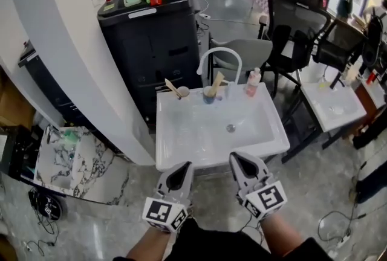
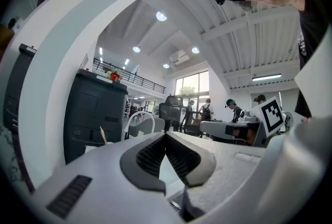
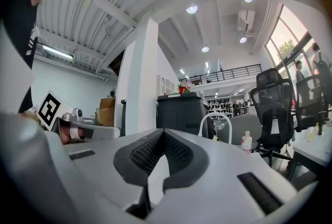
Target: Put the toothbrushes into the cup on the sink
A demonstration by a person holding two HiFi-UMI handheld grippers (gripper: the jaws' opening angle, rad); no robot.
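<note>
Facing the white ceramic sink point(image 1: 181, 154), I hold my left hand-held gripper point(image 1: 183, 170) and right hand-held gripper point(image 1: 239, 161) shut, empty, at its near edge. Two wooden toothbrushes point(image 1: 216, 81) lean from a pale cup point(image 1: 183, 93) and a blue cup point(image 1: 209, 96) at the back rim. Likely next: reach across, jaws opened.

no legible text, no signs (anywhere)

Head view: looks steeply down, sink point(image 1: 193, 127) near at 12 o'clock. Gripper views: look level along own jaws toward the same faucet point(image 1: 219, 49) and black cabinet point(image 1: 151, 42).
</note>
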